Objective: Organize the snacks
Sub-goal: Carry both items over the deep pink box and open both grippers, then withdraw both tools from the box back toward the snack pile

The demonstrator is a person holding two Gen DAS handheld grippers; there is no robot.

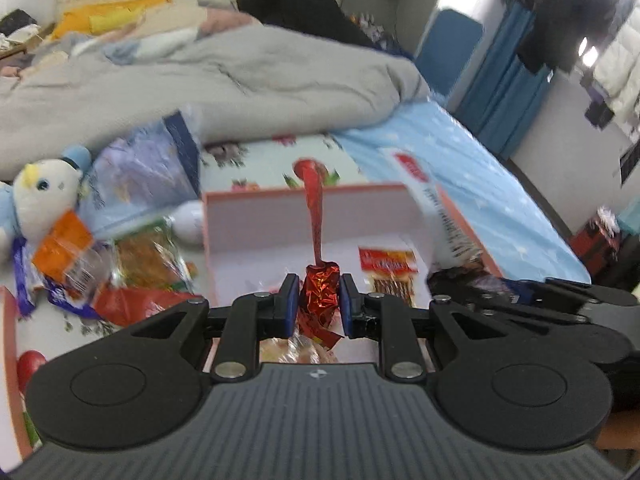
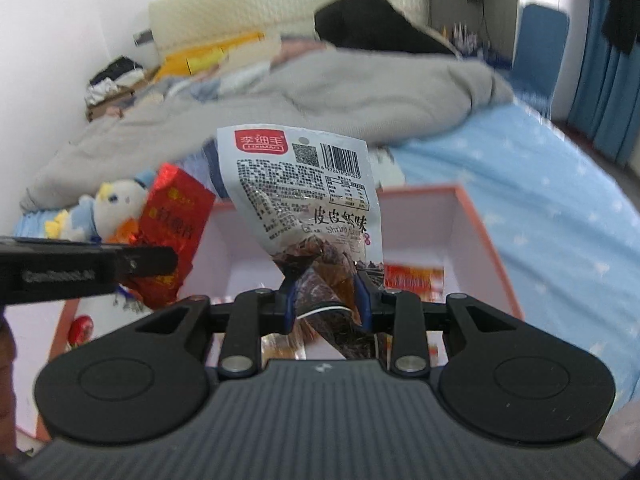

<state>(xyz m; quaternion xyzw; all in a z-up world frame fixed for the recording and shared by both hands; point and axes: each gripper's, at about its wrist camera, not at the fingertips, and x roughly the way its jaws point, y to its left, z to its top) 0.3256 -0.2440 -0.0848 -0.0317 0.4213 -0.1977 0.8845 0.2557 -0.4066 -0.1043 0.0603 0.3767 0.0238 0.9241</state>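
Packet (image 1: 319, 296) between hand-held gripper (image 1: 319, 300) fingers.

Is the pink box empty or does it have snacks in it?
Not empty: a red-topped snack packet lies on the pink box floor.

You are working in a bedroom of a home, on top of a bed. The light blue bedsheet with small white stars (image 2: 540, 200) runs along the right, and a rumpled grey quilt (image 1: 224, 80) is heaped across the far side. Behind it stands a cream padded headboard (image 2: 280, 4) against a white wall, with a black garment (image 1: 296, 8) thrown over the bedding. A small blue and white plush toy (image 1: 40, 196) sits at the left. To the far right you have blue curtains (image 1: 504, 92), a blue chair back (image 2: 540, 44) and dark clothes hanging (image 1: 560, 20) by a bright window.
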